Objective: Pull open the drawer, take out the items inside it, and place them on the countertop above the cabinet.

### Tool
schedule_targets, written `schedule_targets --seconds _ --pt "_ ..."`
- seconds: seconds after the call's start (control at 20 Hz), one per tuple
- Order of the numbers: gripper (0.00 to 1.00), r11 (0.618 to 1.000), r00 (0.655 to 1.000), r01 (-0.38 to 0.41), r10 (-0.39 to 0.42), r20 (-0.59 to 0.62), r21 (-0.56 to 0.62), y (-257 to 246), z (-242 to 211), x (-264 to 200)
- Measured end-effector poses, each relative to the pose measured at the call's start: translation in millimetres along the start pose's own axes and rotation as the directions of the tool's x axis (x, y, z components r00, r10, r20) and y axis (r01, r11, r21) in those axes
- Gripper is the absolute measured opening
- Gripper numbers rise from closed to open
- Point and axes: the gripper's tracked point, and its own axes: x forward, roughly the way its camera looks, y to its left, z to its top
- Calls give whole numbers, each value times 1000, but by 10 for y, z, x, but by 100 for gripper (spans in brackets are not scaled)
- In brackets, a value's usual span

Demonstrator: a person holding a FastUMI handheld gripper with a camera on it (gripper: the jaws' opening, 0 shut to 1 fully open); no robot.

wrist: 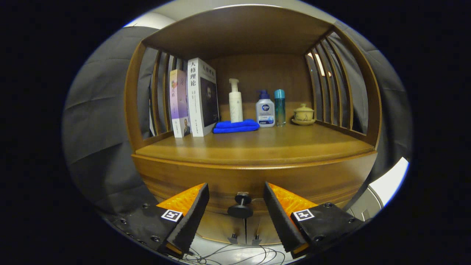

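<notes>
Gripper view shows us a wooden cabinet with an open shelf above a closed drawer (254, 182). Our gripper (236, 206) has its fingers spread wide and holding nothing; the drawer's round knob (240, 207) sits in the gap between the fingertips, touching neither. The drawer front is flush with the cabinet, so we cannot see what lies inside it. Above the drawer, the countertop (257, 147) carries a row of things toward its back: two books (193, 99) standing upright on the left, a folded blue cloth (235, 126) just beside them, a white pump bottle (235, 101) behind the cloth, then a blue-capped pump bottle (265, 109), a slim teal bottle (280, 106) and a small lidded cup (303, 114) on a saucer. Below the drawer we see two small door handles (244, 238) and some loose cables (235, 254) on the floor.
</notes>
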Motion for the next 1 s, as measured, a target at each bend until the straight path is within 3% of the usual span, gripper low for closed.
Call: schedule_targets --seconds 0.45,0.55,0.65,0.75,1.0 --pt "56 999 994 39 -35 -102 34 -85 -405 184" --pt "46 999 995 34 -34 -98 -11 -71 -391 137" --pt "28 998 994 37 -43 -98 -58 -82 -399 146" --pt "20 996 994 49 -56 -98 -72 -80 -422 70" --pt "20 998 994 36 -40 -98 -42 -42 -526 -270"
